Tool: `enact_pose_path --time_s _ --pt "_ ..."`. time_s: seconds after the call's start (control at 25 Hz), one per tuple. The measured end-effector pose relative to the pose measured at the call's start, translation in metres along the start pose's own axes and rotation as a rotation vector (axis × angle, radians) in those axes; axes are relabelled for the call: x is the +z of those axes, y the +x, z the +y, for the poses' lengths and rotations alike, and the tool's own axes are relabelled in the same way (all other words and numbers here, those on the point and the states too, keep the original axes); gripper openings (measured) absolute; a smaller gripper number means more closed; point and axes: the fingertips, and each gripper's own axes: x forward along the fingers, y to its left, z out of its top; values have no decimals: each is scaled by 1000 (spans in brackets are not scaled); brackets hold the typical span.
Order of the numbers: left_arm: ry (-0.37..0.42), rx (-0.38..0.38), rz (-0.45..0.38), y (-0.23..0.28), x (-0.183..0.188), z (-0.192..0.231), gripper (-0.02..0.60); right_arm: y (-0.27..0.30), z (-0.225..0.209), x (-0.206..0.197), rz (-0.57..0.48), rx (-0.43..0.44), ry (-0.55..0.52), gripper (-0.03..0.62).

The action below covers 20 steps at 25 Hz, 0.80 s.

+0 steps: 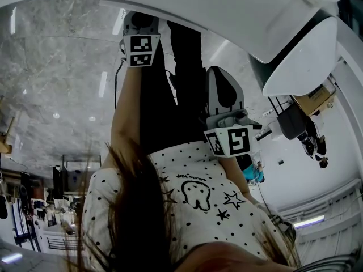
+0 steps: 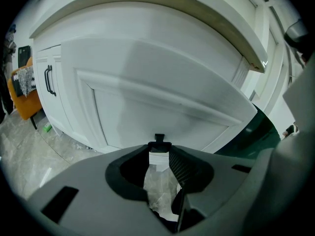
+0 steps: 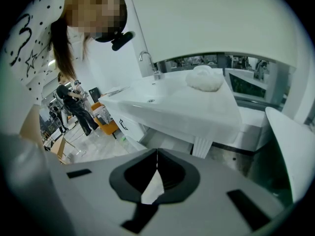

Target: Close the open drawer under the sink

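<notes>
Marble floor (image 1: 51, 67) fills the head view's left. The left hand-held gripper (image 1: 139, 22) is at 11 o'clock and the right hand-held gripper (image 1: 222, 89) near centre; no drawer can be made out.

Left gripper view: its jaws stand slightly apart and empty. The open drawer (image 2: 162, 92) shows its white front just beyond at 12 o'clock, its lower edge hidden.

Right gripper view: its jaws are together, with the sink (image 3: 172, 102) at 12 o'clock and the drawer indistinct.

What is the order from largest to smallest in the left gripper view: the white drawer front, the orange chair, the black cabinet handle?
1. white drawer front, though it is also nearest the camera
2. orange chair
3. black cabinet handle
</notes>
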Motion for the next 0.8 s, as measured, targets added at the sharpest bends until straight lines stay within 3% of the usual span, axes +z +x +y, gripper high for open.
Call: enact_pose_path --time_s 0.8 --pt "5 -3 -5 9 11 0 127 1 -6 4 2 -19 9 14"
